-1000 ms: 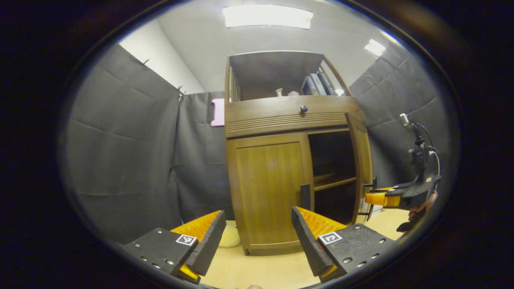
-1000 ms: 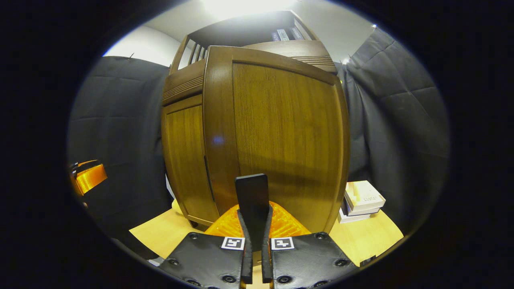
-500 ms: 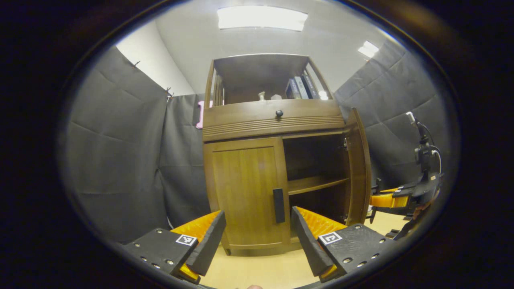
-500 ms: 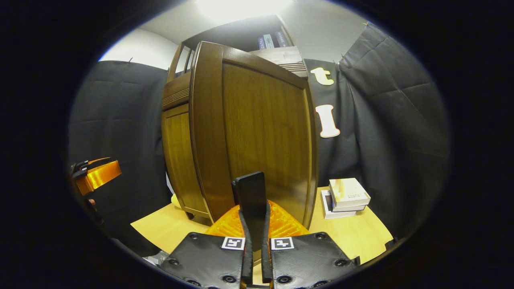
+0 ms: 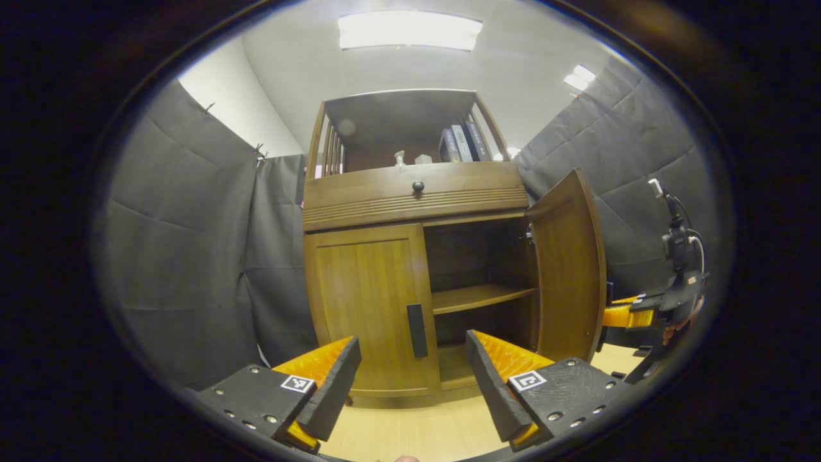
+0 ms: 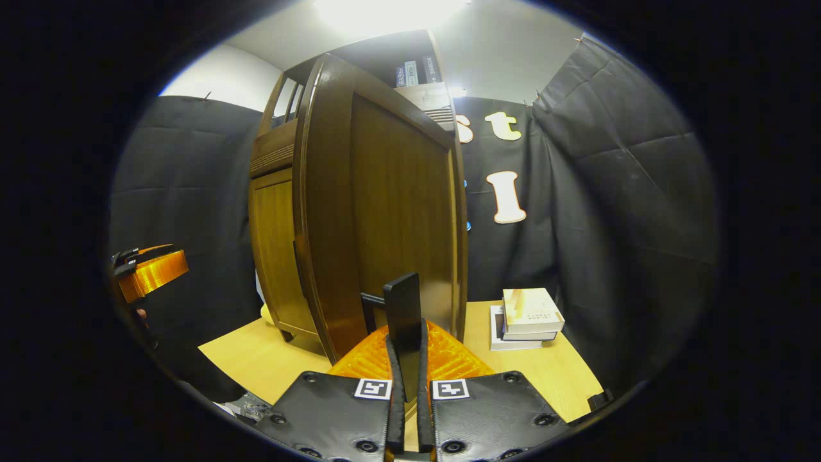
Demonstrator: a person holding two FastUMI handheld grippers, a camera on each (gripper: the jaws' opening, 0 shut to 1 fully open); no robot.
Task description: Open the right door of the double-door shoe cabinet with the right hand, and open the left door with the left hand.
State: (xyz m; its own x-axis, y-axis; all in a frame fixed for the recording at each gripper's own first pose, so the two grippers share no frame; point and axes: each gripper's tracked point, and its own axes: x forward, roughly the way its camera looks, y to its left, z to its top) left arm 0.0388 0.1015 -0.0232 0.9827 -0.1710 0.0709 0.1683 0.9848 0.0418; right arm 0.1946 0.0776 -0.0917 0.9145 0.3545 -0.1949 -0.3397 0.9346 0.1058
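Right door [image 5: 567, 269] swung wider; one left door [image 5: 365, 308] closed

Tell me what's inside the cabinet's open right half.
Past the open right door, one bare wooden shelf crosses the dark interior; nothing visible on it. The left door covers the other half.

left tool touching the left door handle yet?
Apart. In the left gripper view the left tool is open, and the left door handle stands beyond its fingers, with door face visible between them.
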